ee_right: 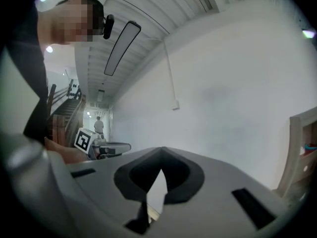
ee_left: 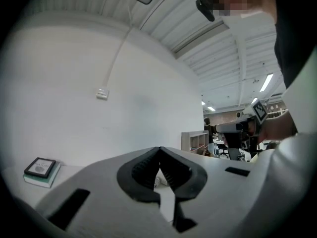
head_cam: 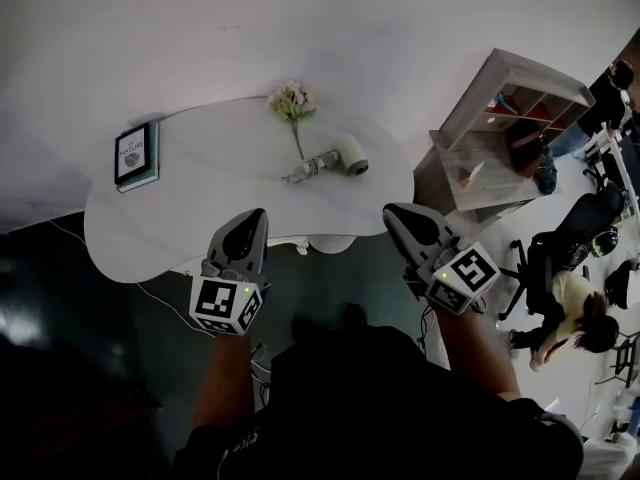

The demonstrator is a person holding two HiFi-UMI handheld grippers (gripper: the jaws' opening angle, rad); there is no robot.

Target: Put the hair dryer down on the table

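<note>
The pale hair dryer [head_cam: 337, 158] lies on its side on the white table [head_cam: 190, 223], with its handle pointing left and nothing holding it. My left gripper [head_cam: 256, 216] hovers at the table's near edge, jaws shut and empty. The left gripper view shows its pads [ee_left: 148, 167] meeting at the tip [ee_left: 159, 151]. To the right, my right gripper [head_cam: 394, 211] hangs just off the table's front edge, also shut with nothing in it. Its tip [ee_right: 161, 152] is closed in the right gripper view. Both grippers are well short of the dryer.
A sprig of pale flowers [head_cam: 292, 102] lies just behind the dryer. A book [head_cam: 135, 155] rests at the table's left end. A low shelf unit [head_cam: 505, 118] stands right of the table. Office chairs and a seated person [head_cam: 575, 313] are further right.
</note>
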